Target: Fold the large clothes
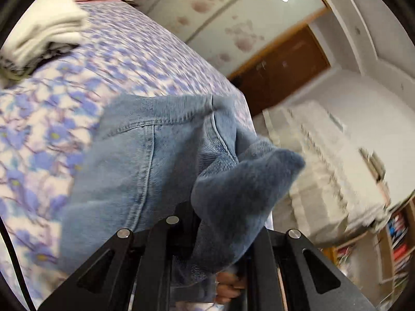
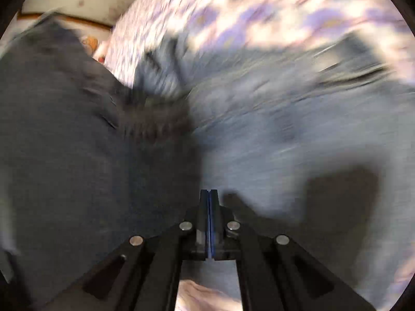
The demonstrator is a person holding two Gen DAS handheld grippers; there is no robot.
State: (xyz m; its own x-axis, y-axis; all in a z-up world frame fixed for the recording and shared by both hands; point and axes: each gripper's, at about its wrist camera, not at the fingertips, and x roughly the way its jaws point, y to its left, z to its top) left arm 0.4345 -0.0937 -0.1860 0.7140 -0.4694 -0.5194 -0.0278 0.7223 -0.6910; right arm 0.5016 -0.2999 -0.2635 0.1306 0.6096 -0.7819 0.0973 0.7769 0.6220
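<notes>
Over the flowered bedspread point(image 1: 124, 59), your left gripper point(image 1: 207, 223) clamped on a fleecy fold of the denim jacket point(image 1: 145, 160), jacket spread across the near bed, your right gripper point(image 2: 209, 194) closed, pads together, holding nothing, folded white clothes point(image 1: 44, 31) far left.
</notes>
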